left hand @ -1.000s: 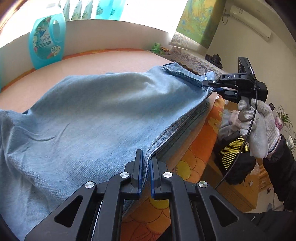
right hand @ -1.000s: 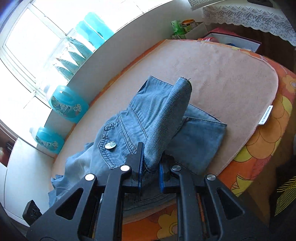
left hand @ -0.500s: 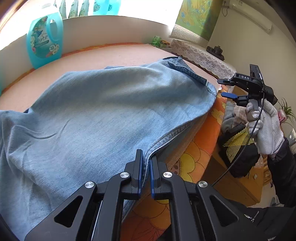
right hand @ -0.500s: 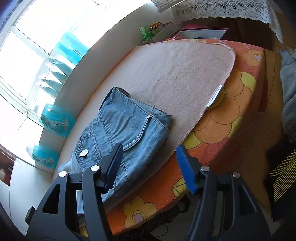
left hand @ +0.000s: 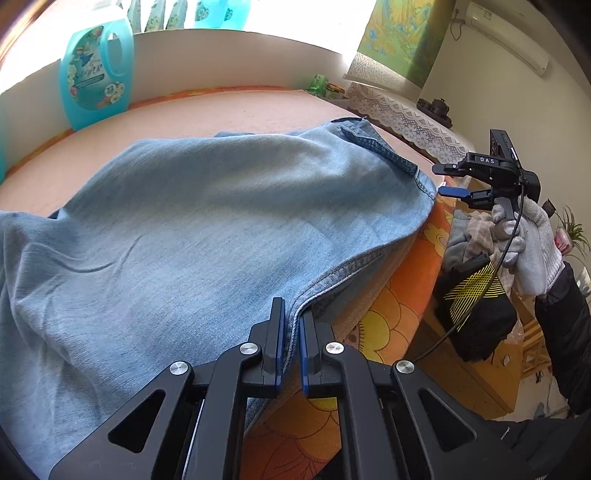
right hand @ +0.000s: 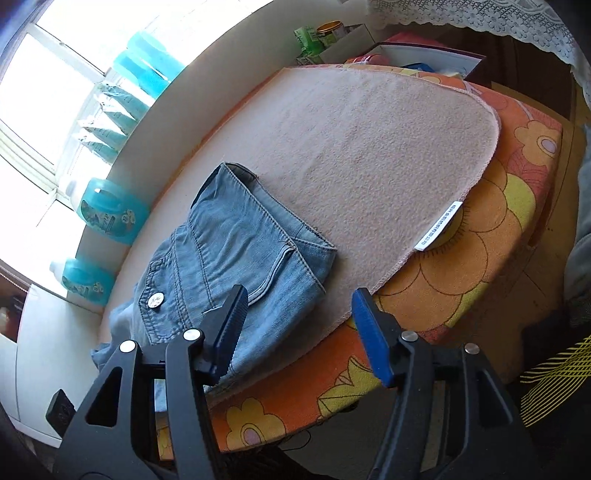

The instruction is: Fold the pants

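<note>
Light blue jeans (left hand: 221, 221) lie folded over on a pink mat (right hand: 369, 147) near the table's front edge. My left gripper (left hand: 291, 314) is shut on the seamed side edge of the jeans. In the right wrist view the waist end of the jeans (right hand: 240, 258), with its metal button, lies flat. My right gripper (right hand: 300, 293) hovers just off that end with nothing between its fingers, its jaws closing a little. The left wrist view shows the right gripper (left hand: 439, 181) beside the waistband corner, held by a gloved hand (left hand: 532, 240).
An orange flowered cover (right hand: 480, 258) lies under the mat and hangs over the table edge. Blue detergent bottles (left hand: 98, 77) stand on the sill at the back. Boxes and jars (right hand: 325, 33) sit at the far corner. A black bag (left hand: 476, 295) stands below the table.
My right gripper let go of the rolled-up jeans end, which now lies flat, and drew back off the table edge. The left gripper kept its hold and place.
</note>
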